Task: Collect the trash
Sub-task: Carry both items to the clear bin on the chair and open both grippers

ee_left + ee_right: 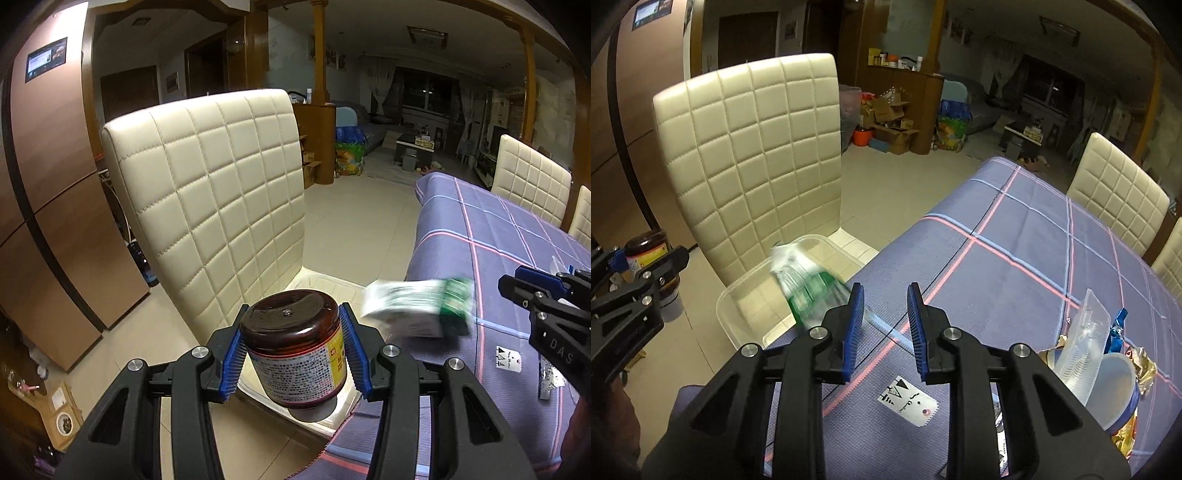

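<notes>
You are working in a lived-in home, in a dining area opening onto a living room. Cream quilted dining chairs [753, 162] are standing around a table [1027, 258] that is wearing a purple plaid cloth. Beyond the tiled floor [354, 218], curtains [380, 83] are hanging at a dark window, with a low coffee table [413, 142] before it. Cardboard boxes [890, 125] are piling up beside a wooden cabinet [905, 92].
</notes>
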`<state>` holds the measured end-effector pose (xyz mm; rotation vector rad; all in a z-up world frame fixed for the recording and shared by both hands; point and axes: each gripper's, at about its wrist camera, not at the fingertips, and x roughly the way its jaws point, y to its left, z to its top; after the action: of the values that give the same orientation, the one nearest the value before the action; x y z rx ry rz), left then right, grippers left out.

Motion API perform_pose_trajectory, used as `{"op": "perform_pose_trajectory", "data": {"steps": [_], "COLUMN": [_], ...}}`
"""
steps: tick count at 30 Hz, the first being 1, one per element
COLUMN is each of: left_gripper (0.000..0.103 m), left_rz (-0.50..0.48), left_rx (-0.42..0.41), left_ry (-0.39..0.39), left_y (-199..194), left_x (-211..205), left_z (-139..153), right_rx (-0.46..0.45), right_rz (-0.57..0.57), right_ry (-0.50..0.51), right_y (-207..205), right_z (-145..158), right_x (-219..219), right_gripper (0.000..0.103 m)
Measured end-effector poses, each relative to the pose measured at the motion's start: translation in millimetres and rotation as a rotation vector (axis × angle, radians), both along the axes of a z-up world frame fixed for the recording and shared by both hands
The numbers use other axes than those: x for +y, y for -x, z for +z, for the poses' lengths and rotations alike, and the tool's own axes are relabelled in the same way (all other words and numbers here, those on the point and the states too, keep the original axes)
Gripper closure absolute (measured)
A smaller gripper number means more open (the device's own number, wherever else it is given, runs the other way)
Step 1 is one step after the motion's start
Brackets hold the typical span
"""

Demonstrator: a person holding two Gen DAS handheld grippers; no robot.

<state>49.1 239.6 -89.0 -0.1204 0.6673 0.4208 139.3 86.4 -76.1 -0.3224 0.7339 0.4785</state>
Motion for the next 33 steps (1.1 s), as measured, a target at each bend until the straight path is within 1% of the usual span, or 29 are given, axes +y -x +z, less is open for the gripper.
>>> {"op": "perform_pose_trajectory", "data": {"steps": [6,11,15,19,23,25,26,27,33], "left_gripper": [0.057,0.057,0.057,0.056,0.056,0.05,0.039,0.034,0.031], "left_rz": [-0.015,-0.026,-0.04,-0.065,-0.076,-0.086,-0.085,-0.085,-0.085], "left_rx": [0.007,-0.004,-0.004,0.003,0.023,0.026,0.031,0.031,0.034], "left_ry": [0.018,0.05,0.069,0.072,0.103,0.092,0.085,0.082,0.107], "left_y": [-5,-11,-21,-35,-47,-54,-58,-61,-66], "left_x": [-4,-2,-1,-4,-1,-1,0,1,4], "left_z": [-5,-7,-9,-12,-17,-19,-20,-20,-22], "right_rx": [0.015,0.021,0.009,0.013,0.018,0.022,0.026,0.028,0.032], "right_rz": [0.005,0.014,0.016,0.006,-0.001,-0.004,-0.006,-0.006,-0.014], "right_ry": [-0.002,-0.02,-0.017,-0.025,-0.027,-0.029,-0.029,-0.029,-0.031], "right_y": [-1,0,2,-2,-6,-8,-9,-9,-12], "right_z": [-3,-1,-1,0,-1,-2,-3,-3,-4], "right_x": [4,5,5,4,5,4,4,4,-2], "right_gripper": [0.077,0.076,0.076,0.076,0.076,0.076,0.076,0.076,0.076]}}
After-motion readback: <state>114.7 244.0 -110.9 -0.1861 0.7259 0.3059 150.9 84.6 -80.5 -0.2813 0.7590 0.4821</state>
